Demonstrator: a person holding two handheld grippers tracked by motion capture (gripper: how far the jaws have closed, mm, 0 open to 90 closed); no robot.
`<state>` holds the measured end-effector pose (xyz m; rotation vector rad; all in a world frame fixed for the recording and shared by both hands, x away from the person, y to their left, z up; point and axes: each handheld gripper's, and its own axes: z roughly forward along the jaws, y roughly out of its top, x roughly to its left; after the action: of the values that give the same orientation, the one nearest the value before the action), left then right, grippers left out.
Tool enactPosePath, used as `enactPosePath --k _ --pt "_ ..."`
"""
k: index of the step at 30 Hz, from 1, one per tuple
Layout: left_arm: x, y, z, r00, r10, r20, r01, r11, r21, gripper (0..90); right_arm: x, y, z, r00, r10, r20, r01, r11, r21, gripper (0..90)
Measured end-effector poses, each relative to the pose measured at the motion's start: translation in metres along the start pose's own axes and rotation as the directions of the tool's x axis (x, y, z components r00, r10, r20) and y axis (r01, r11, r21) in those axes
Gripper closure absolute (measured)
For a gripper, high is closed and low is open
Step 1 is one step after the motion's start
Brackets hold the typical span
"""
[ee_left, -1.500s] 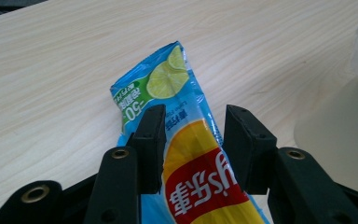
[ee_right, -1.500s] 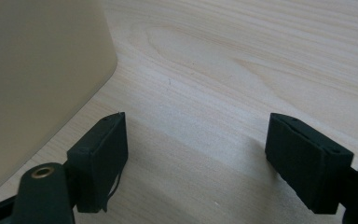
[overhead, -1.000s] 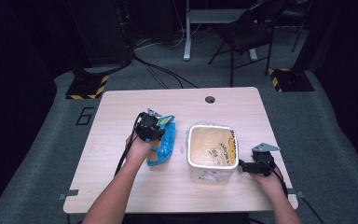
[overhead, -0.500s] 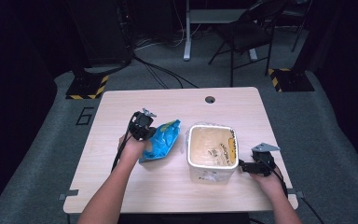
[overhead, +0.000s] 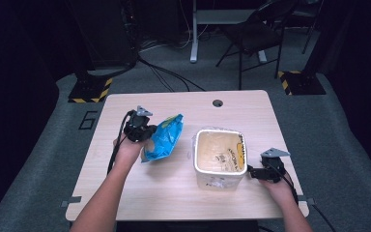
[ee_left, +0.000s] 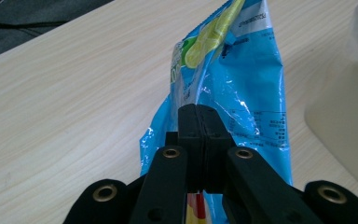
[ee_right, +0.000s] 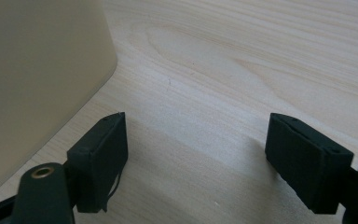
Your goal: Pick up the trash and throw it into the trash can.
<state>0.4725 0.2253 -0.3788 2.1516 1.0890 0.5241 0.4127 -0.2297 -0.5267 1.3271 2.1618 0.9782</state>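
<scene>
— high view: fixed above the near edge, facing forward and down over the whole table (overhead: 183, 188), far off.
— left gripper view: close, looking along its jaws at the blue bag (ee_left: 242, 88); also seen from above.
— right gripper view: low, near the tabletop, beside the tub (ee_right: 37, 79); likewise shared.

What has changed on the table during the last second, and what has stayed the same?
The left tongs, shut on the blue snack bag, have moved a little away from the person and leftward, carrying the bag away from the beige tub; its far end now points toward the back right. The tub and the open right tongs beside it have stayed in place.
</scene>
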Motion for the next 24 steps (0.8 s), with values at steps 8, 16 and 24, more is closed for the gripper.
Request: enactPosePath --k 8,16,24 --pt "-0.005 0.008 -0.014 0.9993 0.013 0.036 -0.012 0.9992 -0.038 88.8 0.000 0.000 0.000 1.0000 0.001 0.000 -0.001 1.000 -0.001 20.2" --pt "-0.012 0.020 -0.024 0.9981 0.034 0.051 -0.031 0.9983 -0.050 88.8 0.000 0.000 0.000 1.0000 0.001 0.000 -0.001 1.000 -0.001 20.2" --pt "-0.019 0.030 -0.030 0.9964 0.053 0.067 -0.049 0.9964 -0.069 88.8 0.000 0.000 0.000 1.0000 0.001 0.000 -0.001 1.000 0.000 20.2"
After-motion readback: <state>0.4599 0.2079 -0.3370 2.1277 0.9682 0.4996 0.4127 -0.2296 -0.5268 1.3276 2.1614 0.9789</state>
